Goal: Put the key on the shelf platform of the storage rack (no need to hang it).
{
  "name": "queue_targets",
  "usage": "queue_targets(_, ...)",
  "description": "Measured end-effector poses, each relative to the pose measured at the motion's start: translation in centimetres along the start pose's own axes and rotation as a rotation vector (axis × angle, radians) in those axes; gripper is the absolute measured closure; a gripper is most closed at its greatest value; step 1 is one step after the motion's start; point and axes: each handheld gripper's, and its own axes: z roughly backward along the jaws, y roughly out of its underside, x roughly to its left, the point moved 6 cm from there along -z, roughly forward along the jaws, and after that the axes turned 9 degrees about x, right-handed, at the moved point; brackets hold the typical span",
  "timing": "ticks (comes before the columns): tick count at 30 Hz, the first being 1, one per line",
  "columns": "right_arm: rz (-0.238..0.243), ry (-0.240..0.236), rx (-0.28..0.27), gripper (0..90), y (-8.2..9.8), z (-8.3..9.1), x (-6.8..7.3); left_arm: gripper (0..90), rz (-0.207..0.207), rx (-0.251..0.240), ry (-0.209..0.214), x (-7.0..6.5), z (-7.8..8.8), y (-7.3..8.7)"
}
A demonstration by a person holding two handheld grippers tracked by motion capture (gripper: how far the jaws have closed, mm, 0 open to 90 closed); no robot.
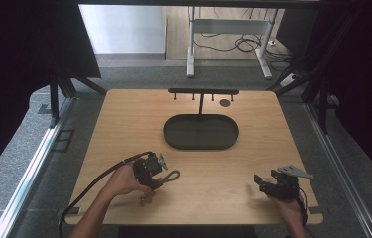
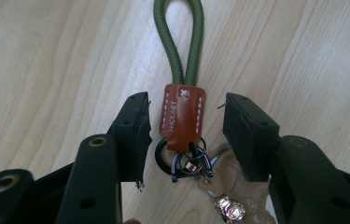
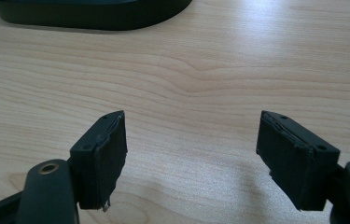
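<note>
Open wood lies across most of the worktop (image 1: 124,119), leaving clear passage along both sides and across the near edge between the two hands. A dark oval tray (image 1: 201,132) occupies the centre rear, with a low black rack (image 1: 202,92) standing just behind it, blocking a straight run to the far edge. Near the left tool (image 1: 153,179), a green cord keychain (image 1: 169,176) lies flat. The right tool (image 1: 259,182) faces bare wood.
</note>
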Motion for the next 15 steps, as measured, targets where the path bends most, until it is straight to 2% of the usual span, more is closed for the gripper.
queue_targets(3,0.002,0.001,0.0,25.2,0.0,0.0,0.0,53.6,-0.008,0.022,0.007,0.0,-0.5,-0.1)
queue_targets(15,0.008,0.007,-0.008,25.5,-0.1,0.1,0.1,58.7,-0.008,0.054,0.017,0.1,-1.6,-0.3)
